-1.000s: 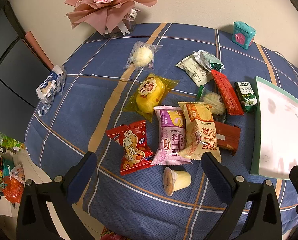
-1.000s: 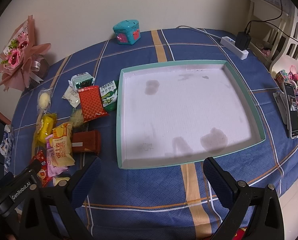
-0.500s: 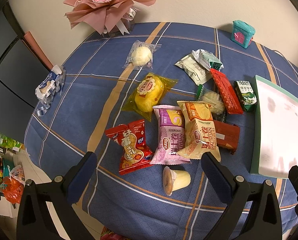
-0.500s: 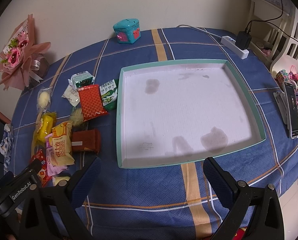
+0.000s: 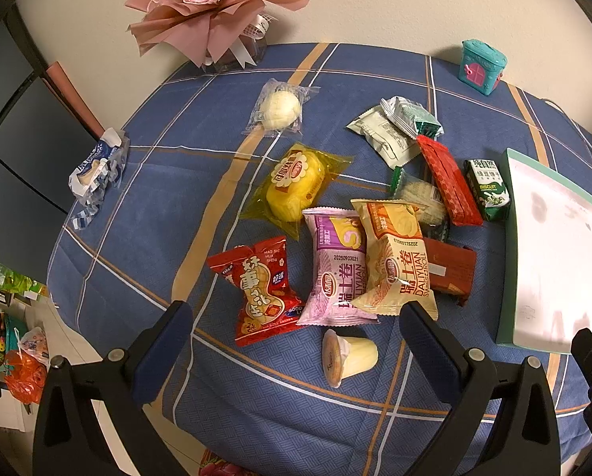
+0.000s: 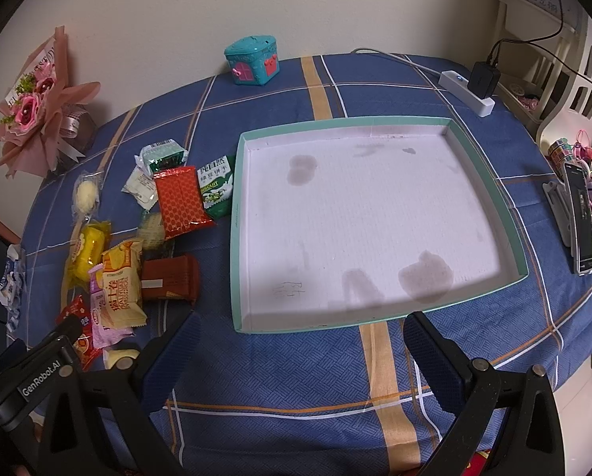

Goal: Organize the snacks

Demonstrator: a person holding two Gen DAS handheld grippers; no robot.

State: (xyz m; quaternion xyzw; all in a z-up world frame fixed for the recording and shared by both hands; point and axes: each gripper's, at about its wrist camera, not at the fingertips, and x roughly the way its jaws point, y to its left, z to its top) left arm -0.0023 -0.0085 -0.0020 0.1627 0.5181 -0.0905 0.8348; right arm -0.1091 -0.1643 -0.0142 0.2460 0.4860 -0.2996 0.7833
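While both pairs of my jaws stand wide apart with nothing between them, the snacks lie loose on the blue plaid cloth of the surface, left of the empty tray [image 6: 490,182].

My left gripper [image 5: 296,329] hovers over the near end of the pile. Nearest is the small pudding cup [image 5: 349,357], tipped on its side: rigid, smooth plastic, likely to roll, so I would pinch it across the body. The red peanut bag [image 5: 262,287], the pink roll pack [image 5: 337,267] and the yellow roll pack [image 5: 395,258] look light, puffy and crinkly; the yellow one overlaps the pink. Slick film slips, so I judge the flat crimped end seams the safest hold, sparing the soft cake inside.

My right gripper [image 6: 299,341] hangs before the tray's teal rim.
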